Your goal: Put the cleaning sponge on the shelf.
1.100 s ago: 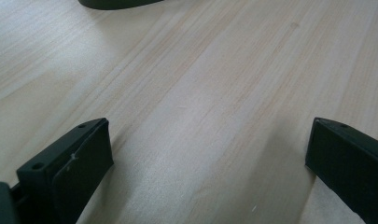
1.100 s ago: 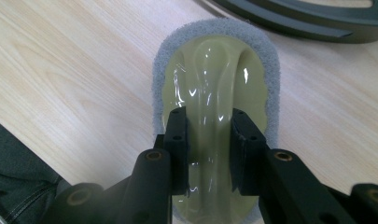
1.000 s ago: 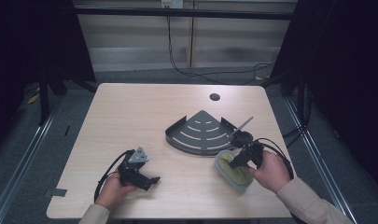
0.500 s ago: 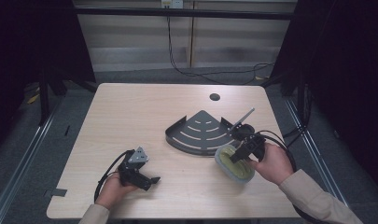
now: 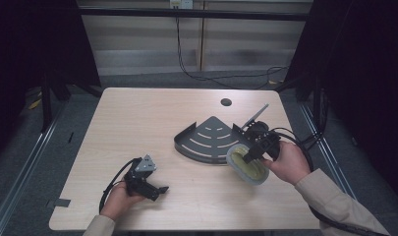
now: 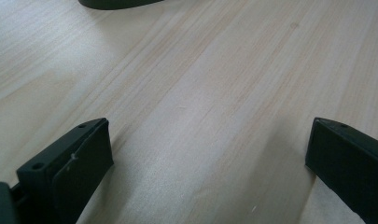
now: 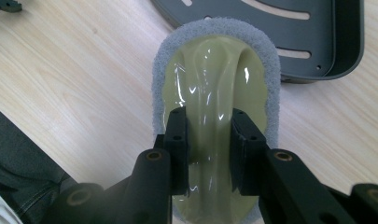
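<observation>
My right gripper (image 5: 249,155) (image 7: 209,135) is shut on the raised grip of an oval scrubbing pad (image 5: 246,164) (image 7: 214,84), pale yellow plastic on a grey scouring layer. The pad hangs tilted just above the wooden table (image 5: 152,123), at the near right edge of a dark quarter-round slotted tray (image 5: 209,140) (image 7: 312,37). My left gripper (image 5: 155,191) (image 6: 210,154) lies low on the table at the near left, held by a hand, jaws wide open over bare wood.
A small round hole (image 5: 226,102) sits in the tabletop behind the tray. Cables trail from both grippers. The table's right edge is close behind the right hand. A sliver of the dark tray (image 6: 116,3) shows at the top of the left gripper view.
The right hand has lifted the pad a little and carried it toward the tray, tipping it more upright. The left gripper has stayed put.
</observation>
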`<state>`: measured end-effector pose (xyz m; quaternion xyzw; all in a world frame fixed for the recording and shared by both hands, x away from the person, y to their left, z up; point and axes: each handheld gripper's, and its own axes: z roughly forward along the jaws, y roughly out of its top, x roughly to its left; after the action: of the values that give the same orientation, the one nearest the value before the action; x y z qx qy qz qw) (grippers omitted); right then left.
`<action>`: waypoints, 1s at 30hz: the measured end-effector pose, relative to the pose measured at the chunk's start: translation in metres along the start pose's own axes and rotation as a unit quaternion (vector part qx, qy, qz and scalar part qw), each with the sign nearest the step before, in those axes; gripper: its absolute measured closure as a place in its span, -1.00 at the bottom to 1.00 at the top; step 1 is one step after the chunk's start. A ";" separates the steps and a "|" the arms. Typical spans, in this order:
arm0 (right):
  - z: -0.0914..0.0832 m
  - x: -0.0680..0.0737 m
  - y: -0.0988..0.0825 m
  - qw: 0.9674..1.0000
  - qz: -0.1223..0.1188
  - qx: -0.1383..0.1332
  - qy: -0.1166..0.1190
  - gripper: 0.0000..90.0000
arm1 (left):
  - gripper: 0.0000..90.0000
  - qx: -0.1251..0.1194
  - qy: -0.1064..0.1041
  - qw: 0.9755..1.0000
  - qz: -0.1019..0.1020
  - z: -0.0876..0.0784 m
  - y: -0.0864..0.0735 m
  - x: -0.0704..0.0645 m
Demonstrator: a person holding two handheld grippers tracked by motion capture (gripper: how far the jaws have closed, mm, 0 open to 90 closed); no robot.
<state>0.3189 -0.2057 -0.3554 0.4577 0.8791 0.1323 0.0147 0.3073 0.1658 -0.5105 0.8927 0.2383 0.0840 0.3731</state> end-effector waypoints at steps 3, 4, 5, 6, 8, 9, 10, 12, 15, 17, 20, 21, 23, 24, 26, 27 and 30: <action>-0.002 -0.004 0.004 1.000 0.003 0.001 -0.003 0.59 | -1.00 0.000 0.000 1.000 0.000 0.000 0.000 0.000; -0.003 -0.006 0.006 1.000 0.002 0.002 -0.003 0.59 | -1.00 0.001 0.000 1.000 0.001 0.000 0.000 0.000; -0.003 -0.008 0.007 1.000 0.003 0.002 -0.003 0.59 | -1.00 0.001 0.000 1.000 0.001 0.000 0.000 0.000; -0.003 -0.009 0.009 1.000 0.002 0.003 -0.004 0.59 | -1.00 0.001 0.000 1.000 0.000 0.000 0.000 0.000; -0.004 -0.012 0.012 1.000 0.003 0.006 -0.008 0.59 | -1.00 0.001 0.000 1.000 0.000 0.000 0.000 0.000; -0.004 -0.013 0.013 1.000 0.002 0.007 -0.007 0.59 | -1.00 0.001 0.000 1.000 0.001 0.000 0.000 0.000; -0.004 -0.015 0.014 1.000 0.002 0.007 -0.008 0.59 | -1.00 0.001 0.000 1.000 0.000 0.000 0.000 0.000; -0.005 -0.018 0.017 1.000 0.000 0.006 -0.009 0.59 | -1.00 0.002 -0.002 1.000 0.001 0.000 0.000 0.000; -0.005 -0.021 0.021 1.000 0.003 0.011 -0.011 0.59 | -1.00 0.001 -0.002 1.000 0.001 0.000 0.000 0.000; -0.005 -0.022 0.023 1.000 0.003 0.013 -0.012 0.59 | -1.00 0.001 -0.001 1.000 0.001 0.000 0.000 0.000; -0.006 -0.023 0.028 1.000 -0.001 0.014 -0.013 0.59 | -1.00 0.004 -0.004 1.000 0.001 -0.001 0.000 0.000; -0.006 -0.023 0.030 1.000 0.003 0.014 -0.013 0.59 | -1.00 0.004 -0.004 1.000 0.001 -0.001 0.000 0.000; -0.006 -0.024 0.033 1.000 -0.002 0.016 -0.013 0.59 | -1.00 0.004 -0.003 1.000 0.001 -0.001 0.000 0.000; -0.006 -0.023 0.035 1.000 0.000 0.018 -0.014 0.59 | -1.00 0.004 -0.004 1.000 0.001 -0.001 0.000 0.000; -0.006 -0.025 0.038 1.000 -0.002 0.020 -0.018 0.59 | -1.00 0.004 -0.004 1.000 0.001 -0.001 0.000 0.000; -0.006 -0.026 0.040 1.000 -0.004 0.021 -0.019 0.59 | -1.00 0.004 -0.004 1.000 0.001 -0.001 0.000 0.000; -0.007 -0.028 0.045 1.000 -0.002 0.021 -0.022 0.59 | -1.00 0.004 -0.004 1.000 0.001 0.000 0.000 0.000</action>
<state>0.3698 -0.2053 -0.3403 0.4590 0.8821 0.1033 0.0249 0.3076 0.1661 -0.5100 0.8948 0.2358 0.0801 0.3705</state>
